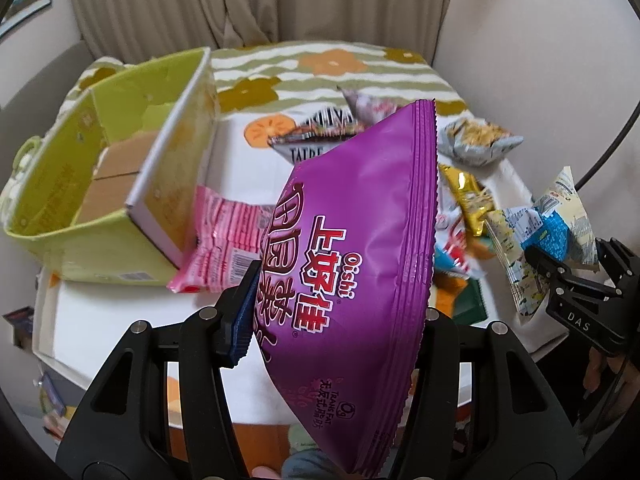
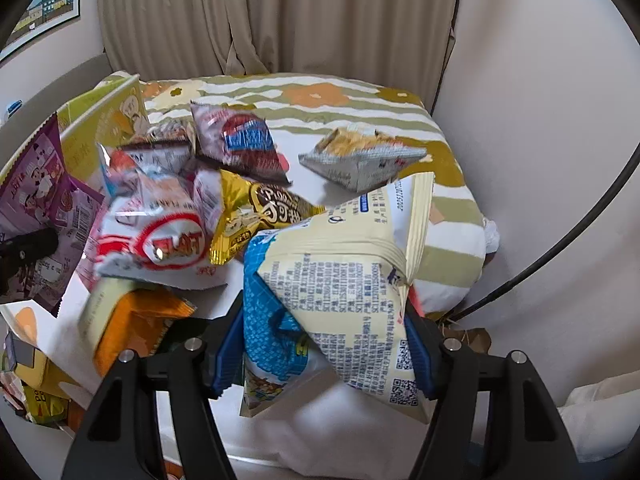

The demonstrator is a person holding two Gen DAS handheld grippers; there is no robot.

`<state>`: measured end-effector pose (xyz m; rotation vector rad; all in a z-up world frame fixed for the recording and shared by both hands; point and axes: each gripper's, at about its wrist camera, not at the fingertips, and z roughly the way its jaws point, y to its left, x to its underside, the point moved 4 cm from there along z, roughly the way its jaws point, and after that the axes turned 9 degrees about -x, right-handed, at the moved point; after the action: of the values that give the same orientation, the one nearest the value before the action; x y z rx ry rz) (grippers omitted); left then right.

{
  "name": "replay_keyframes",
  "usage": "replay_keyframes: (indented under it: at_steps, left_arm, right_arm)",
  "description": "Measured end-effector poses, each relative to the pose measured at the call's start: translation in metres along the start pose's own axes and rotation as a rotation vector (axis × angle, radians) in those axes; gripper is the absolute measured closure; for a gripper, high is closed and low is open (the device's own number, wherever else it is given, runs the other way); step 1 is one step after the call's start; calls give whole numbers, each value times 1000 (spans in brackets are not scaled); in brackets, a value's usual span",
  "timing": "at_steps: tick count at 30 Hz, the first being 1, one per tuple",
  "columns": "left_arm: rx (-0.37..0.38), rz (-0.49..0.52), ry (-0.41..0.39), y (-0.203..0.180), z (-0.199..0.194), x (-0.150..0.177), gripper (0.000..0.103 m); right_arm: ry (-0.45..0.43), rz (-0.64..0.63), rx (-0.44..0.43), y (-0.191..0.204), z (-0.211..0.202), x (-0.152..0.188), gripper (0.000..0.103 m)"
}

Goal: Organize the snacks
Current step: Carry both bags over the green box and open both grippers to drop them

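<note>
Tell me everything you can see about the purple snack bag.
The purple snack bag is a glossy, puffed foil-like packet with red and white Oishi lettering and crimped, serrated end seams. It is lifted off the table, tilted with one seam pointing up, and clamped between the pads of the left tongs. Nothing else visibly touches it. Its back, with a barcode, shows in the right wrist view.

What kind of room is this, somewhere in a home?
Probably a bedroom: snack bags lie on a floral bedspread, beige curtains hang behind, and a framed picture is on the wall.
</note>
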<state>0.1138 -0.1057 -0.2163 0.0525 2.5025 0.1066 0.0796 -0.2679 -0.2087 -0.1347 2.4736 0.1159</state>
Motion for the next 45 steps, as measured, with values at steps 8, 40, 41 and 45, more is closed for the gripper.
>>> replay_keyframes:
  at_steps: [8,40,41,45]
  left_arm:
    - [-6,-75,-109,18,-55,-29,53]
    - [-15,-25,-20,292,50,-120,52]
    - [-15,-20,-11,294,56,-119,51]
    - [-19,-19,25,295,70,-115,3]
  right_arm:
    - [-53,-47,-15,10,-41,-33,39]
    - [-13,-33,-218,297,21,-179,39]
    - [-3,-34,-218,301,26,-179,39]
    - [23,-50,-201,309,42,-183,39]
